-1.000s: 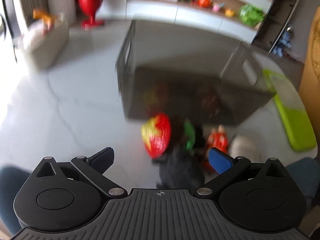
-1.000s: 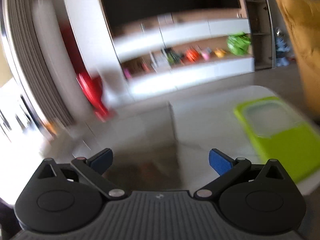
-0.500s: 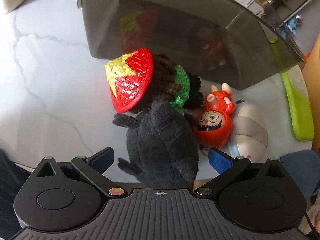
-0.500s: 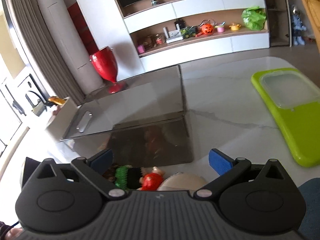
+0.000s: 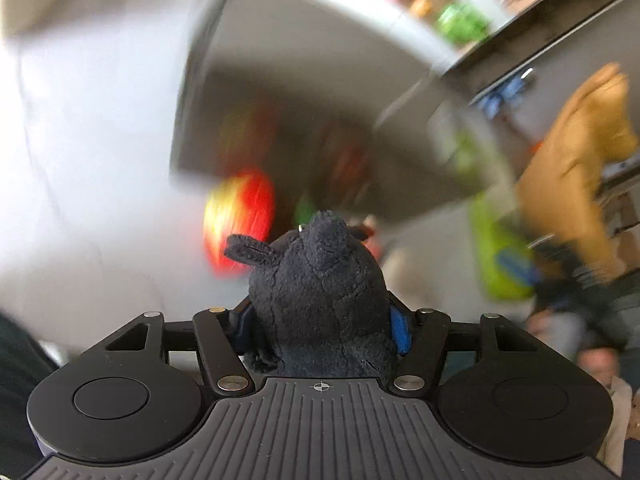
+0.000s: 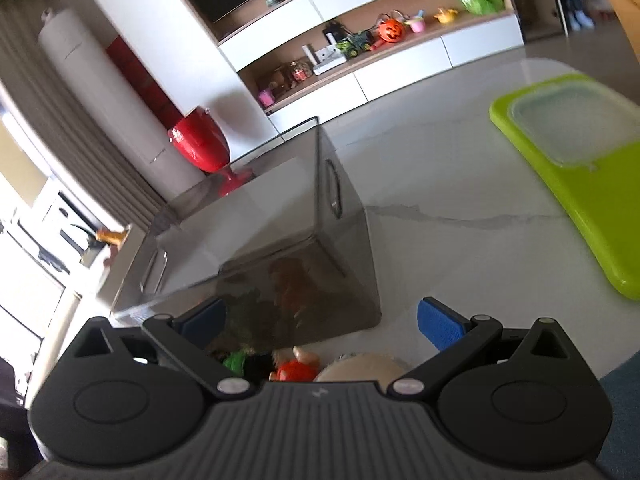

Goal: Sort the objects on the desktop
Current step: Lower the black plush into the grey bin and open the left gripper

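My left gripper [image 5: 322,330] has its jaws closing on a black plush toy [image 5: 320,280]. Both blue pads press into its sides, and it is raised off the table. Below it, blurred, lie a doll with a red and yellow woven hat [image 5: 240,220] and the smoky grey see-through bin [image 5: 280,92]. In the right wrist view, my right gripper [image 6: 322,319] is open with nothing between its pads. It hovers over a red figurine [image 6: 294,370] and a beige oval toy [image 6: 360,366] in front of the bin [image 6: 280,216].
A lime green lid [image 6: 592,208] with a clear centre lies on the white marble table [image 6: 440,184] to the right of the bin. Behind the table are a red vase [image 6: 200,144] and shelves of small toys. An orange cloth [image 5: 572,168] hangs at the right.
My left gripper went from wide open over the toys to shut on the black plush, then rose with it. My right gripper dropped lower and nearer the bin.
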A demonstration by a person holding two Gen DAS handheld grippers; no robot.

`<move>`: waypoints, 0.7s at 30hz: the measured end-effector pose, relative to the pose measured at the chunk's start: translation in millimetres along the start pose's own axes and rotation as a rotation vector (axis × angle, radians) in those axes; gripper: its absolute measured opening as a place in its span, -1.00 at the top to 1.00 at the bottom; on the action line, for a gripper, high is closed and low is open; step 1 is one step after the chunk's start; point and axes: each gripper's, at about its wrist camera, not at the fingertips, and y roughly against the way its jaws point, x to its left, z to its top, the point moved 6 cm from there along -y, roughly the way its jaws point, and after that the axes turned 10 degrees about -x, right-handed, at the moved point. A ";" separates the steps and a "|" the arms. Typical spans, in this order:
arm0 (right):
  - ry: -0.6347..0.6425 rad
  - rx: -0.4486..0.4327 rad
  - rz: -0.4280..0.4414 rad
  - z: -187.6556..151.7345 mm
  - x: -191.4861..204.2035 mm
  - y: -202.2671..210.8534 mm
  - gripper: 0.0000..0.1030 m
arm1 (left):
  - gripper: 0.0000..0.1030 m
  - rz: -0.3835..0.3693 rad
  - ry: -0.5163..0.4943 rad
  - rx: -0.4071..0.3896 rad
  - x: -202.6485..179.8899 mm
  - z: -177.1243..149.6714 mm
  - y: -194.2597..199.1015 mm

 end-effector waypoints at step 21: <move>-0.069 -0.115 0.127 12.1 -49.6 -41.2 -1.00 | -0.46 0.579 -0.354 0.548 29.5 104.8 -206.4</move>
